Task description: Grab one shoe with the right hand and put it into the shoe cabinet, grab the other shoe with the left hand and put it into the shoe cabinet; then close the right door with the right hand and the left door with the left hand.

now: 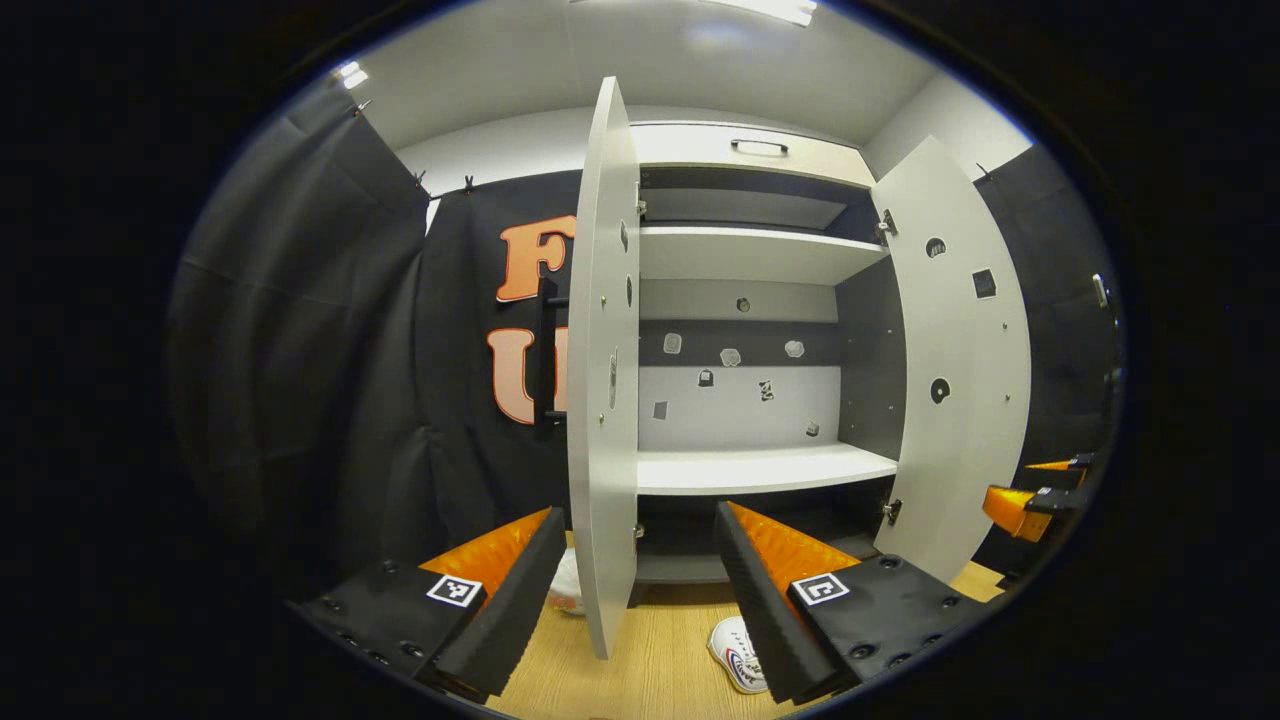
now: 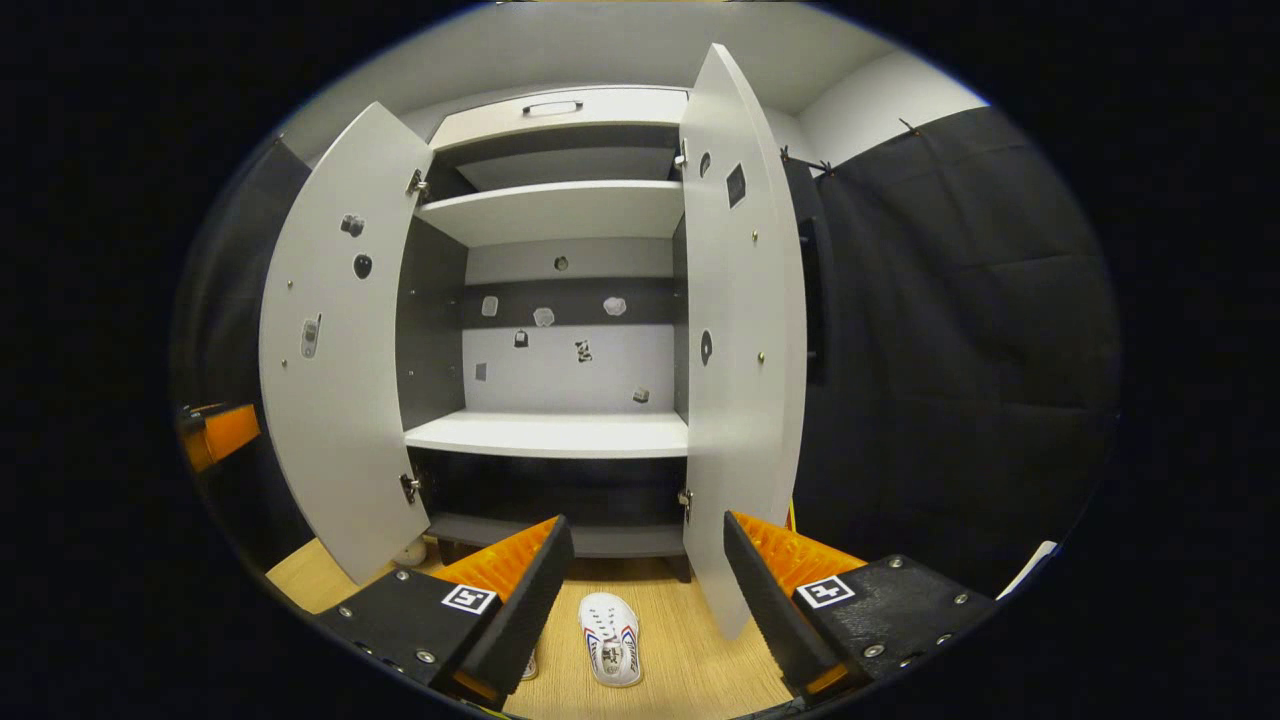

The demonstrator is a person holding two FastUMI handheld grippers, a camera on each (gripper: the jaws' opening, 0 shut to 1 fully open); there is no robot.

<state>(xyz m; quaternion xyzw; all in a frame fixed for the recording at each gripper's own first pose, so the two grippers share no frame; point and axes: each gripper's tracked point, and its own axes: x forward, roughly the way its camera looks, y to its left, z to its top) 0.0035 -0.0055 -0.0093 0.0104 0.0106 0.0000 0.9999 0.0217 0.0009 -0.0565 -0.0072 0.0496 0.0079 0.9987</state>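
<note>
The white shoe cabinet (image 1: 760, 468) stands in front of me with both doors swung wide. Its shelves (image 2: 550, 435) hold nothing. On the wooden floor before it lies a white shoe (image 2: 610, 625) with red and blue marks, toe towards me, between and below my right gripper's fingers. The same shoe (image 1: 735, 655) is half hidden behind one left gripper finger. A second white shoe (image 1: 566, 588) peeks out beside the left door's foot. My left gripper (image 1: 638, 512) and right gripper (image 2: 648, 520) are both open, empty and held above the floor.
The left door (image 1: 605, 380) stands edge-on straight ahead of the left gripper; the right door (image 2: 745, 330) hangs close before the right gripper. The other gripper shows at the view's edge (image 1: 1030, 500) (image 2: 215, 435). Black cloth walls close both sides.
</note>
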